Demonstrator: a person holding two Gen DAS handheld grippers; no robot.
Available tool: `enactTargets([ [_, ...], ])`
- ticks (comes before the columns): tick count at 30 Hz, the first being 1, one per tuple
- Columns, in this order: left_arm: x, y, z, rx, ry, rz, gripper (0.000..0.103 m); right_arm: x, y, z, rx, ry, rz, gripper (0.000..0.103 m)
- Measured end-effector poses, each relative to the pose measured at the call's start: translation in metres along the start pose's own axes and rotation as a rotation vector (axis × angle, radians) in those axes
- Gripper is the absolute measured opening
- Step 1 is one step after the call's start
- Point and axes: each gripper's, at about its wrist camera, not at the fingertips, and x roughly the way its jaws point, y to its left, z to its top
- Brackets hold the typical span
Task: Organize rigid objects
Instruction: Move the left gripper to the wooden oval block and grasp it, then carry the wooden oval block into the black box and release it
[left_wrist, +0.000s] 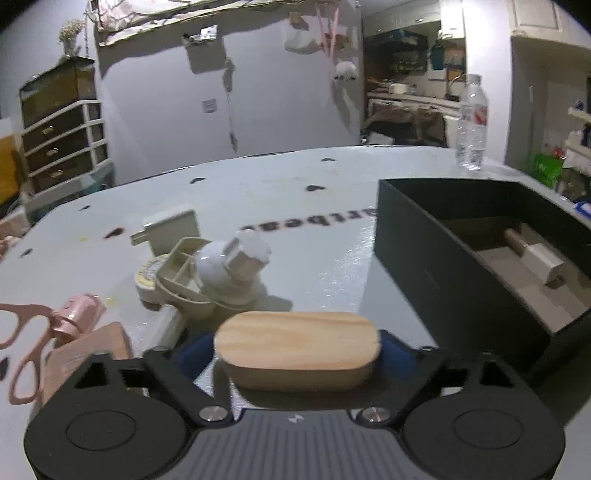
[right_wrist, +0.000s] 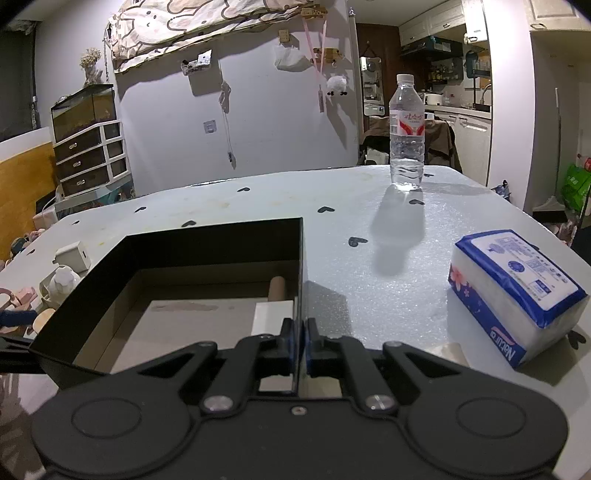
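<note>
Room: dim household space, pale wall behind, kitchen off to the right.
Table (right_wrist: 229, 199): pale sheet with small dark heart marks — wide bare stretch beyond the box, edges falling away left and right.
Black box (left_wrist: 436, 258): open-topped, standing to the right of my left tool; one wood-and-white piece (left_wrist: 535, 254) already lies inside it, most of its floor bare.
Tissue pack (right_wrist: 513, 291): right of the box, near the table's right edge.
Water bottle (right_wrist: 406, 136): upright at the far side, well apart from my work.
Right gripper (right_wrist: 303, 343): jaws nearly together, pinching the box's near wall — I judge it is steadying the box.
Left gripper (left_wrist: 295, 354): spread to medium width, clamped on the oval wooden block (left_wrist: 297, 347), held near the box's left wall.
Loose pile (left_wrist: 207, 273): white and cream plastic parts, pink scissors (left_wrist: 26, 350) and another wooden piece beside them, all outside the box.
Progress: early, I judge — one item stowed, one in hand, several left.
</note>
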Motion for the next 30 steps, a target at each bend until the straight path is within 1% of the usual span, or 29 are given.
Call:
enactTargets([
  [5, -0.005, 0.002, -0.005, -0.023, -0.016, 0.002, 0.089, 0.0, 0.0, 0.0, 0.001, -0.001, -0.001, 0.006],
  [9, -0.015, 0.009, -0.008, -0.086, -0.034, 0.017, 0.088, 0.0, 0.0, 0.0, 0.002, 0.0, 0.0, 0.006],
  [11, -0.028, 0.013, -0.005, -0.135, -0.062, 0.006, 0.088, 0.0, 0.0, 0.0, 0.002, -0.001, 0.0, 0.006],
  [15, -0.058, 0.014, 0.012, -0.239, -0.122, -0.053, 0.088, 0.0, 0.0, 0.0, 0.004, -0.002, 0.0, 0.006],
  [17, -0.07, 0.01, 0.024, -0.272, -0.153, -0.1, 0.088, 0.0, 0.0, -0.001, 0.005, -0.005, -0.001, 0.006],
  [20, -0.076, -0.005, 0.045, -0.303, -0.164, -0.181, 0.089, -0.001, -0.001, -0.002, 0.008, -0.007, -0.001, 0.006],
  [22, -0.07, -0.02, 0.059, -0.309, -0.141, -0.239, 0.089, -0.001, -0.001, -0.002, 0.008, -0.007, -0.001, 0.006],
  [26, -0.045, -0.053, 0.086, -0.341, -0.036, -0.354, 0.089, -0.001, -0.001, -0.002, 0.006, -0.006, 0.001, 0.006],
  [27, -0.037, -0.063, 0.092, -0.338, -0.009, -0.372, 0.089, -0.001, -0.001, -0.002, 0.004, -0.005, 0.002, 0.006],
  [30, -0.013, -0.088, 0.11, -0.304, 0.044, -0.37, 0.089, -0.001, -0.001, -0.001, 0.004, -0.002, 0.004, 0.006],
])
